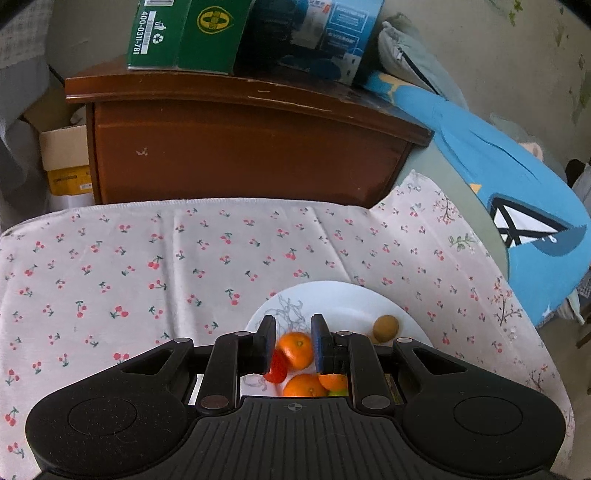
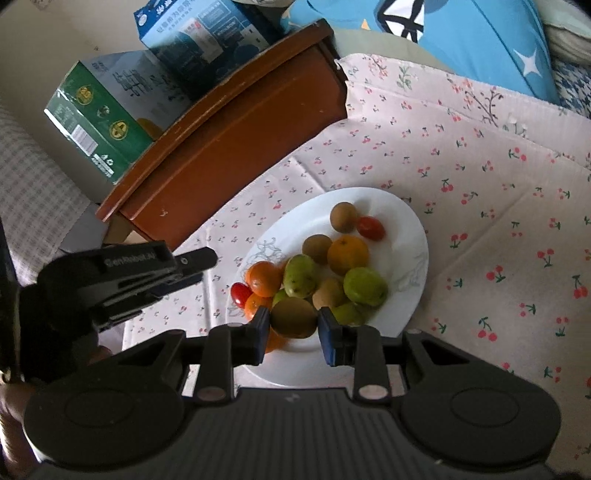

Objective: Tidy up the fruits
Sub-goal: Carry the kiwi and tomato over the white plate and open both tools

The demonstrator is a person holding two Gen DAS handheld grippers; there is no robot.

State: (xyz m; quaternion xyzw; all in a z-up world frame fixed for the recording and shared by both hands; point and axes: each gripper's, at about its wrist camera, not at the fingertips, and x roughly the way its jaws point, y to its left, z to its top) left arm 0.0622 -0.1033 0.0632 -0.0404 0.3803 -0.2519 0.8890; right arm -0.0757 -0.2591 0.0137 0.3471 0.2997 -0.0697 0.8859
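Nearest to us in the right wrist view, our right gripper (image 2: pixel 292 325) has its jaws clenched on a brown kiwi (image 2: pixel 293 317), which sits between the two blue pads over the near edge of the white plate (image 2: pixel 413 295). We cannot tell whether the kiwi is lifted clear or resting on the fruit below it. In the left wrist view, our left gripper (image 1: pixel 293 339) hangs over the left part of the same plate with its jaws released; an orange (image 1: pixel 295 349) lies between and just beyond the pads, not gripped as far as we can see.

We judge the sorting to be at an early stage. Nearly all the fruit is piled together on the plate, and nothing lies on the cherry-print cloth (image 2: pixel 498 206) that covers the surface.

The heap is mixed. At the near left are a small red tomato (image 2: pixel 240 293) and two oranges touching each other. In the middle are green pears (image 2: pixel 365 286) and more brown kiwis. Farther back sit a larger orange (image 2: pixel 347 254), one more kiwi and a second tomato (image 2: pixel 370 228) at the far edge. The skins look smooth and whole, and the round pieces would likely roll if nudged.

Beyond the cloth stands a brown wooden cabinet (image 1: pixel 251 155) carrying a green box (image 1: pixel 184 33) and a blue box (image 1: pixel 314 33).
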